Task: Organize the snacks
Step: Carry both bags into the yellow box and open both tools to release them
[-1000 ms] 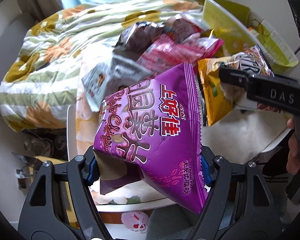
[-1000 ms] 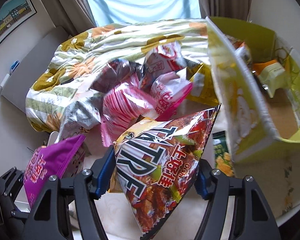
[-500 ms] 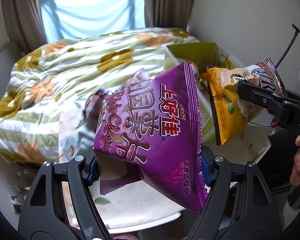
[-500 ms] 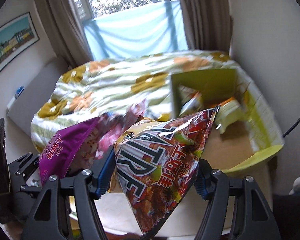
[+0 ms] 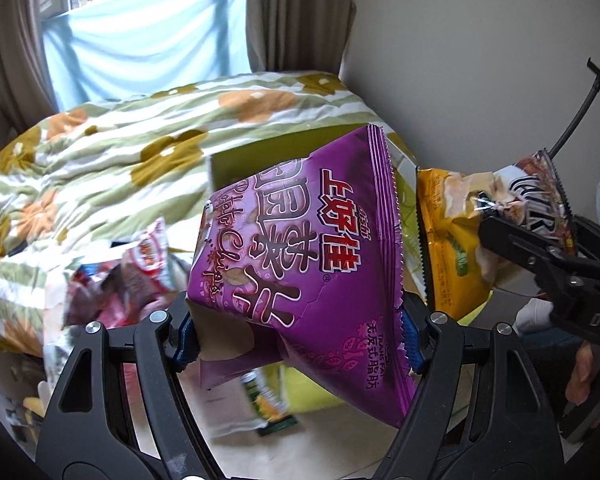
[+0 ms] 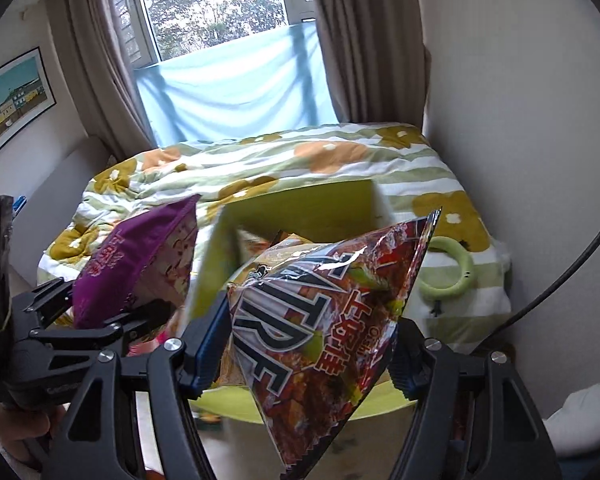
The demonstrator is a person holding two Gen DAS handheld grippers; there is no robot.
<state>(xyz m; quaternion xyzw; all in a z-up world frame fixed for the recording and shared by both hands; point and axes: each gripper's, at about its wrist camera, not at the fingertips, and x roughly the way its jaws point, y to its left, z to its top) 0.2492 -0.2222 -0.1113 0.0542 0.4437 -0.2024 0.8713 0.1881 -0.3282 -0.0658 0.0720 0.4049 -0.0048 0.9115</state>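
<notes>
My left gripper (image 5: 296,336) is shut on a purple chip bag (image 5: 304,248) and holds it up in the air. It also shows at the left of the right wrist view (image 6: 140,264). My right gripper (image 6: 304,352) is shut on a red and yellow chip bag (image 6: 324,320), seen from the side in the left wrist view (image 5: 488,224). Both bags hang over and in front of a yellow-green box (image 6: 300,208). More snack bags (image 5: 140,276) lie on the table at the left.
A bed with a green floral quilt (image 6: 300,160) lies behind the box. A green ring (image 6: 448,272) rests on the quilt at the right. A white wall (image 6: 520,120) runs along the right. A small green packet (image 5: 268,408) lies on the table.
Both grippers have lifted and swung right with their bags. The snack pile has dropped to the lower left, and the box now sits behind the bags.
</notes>
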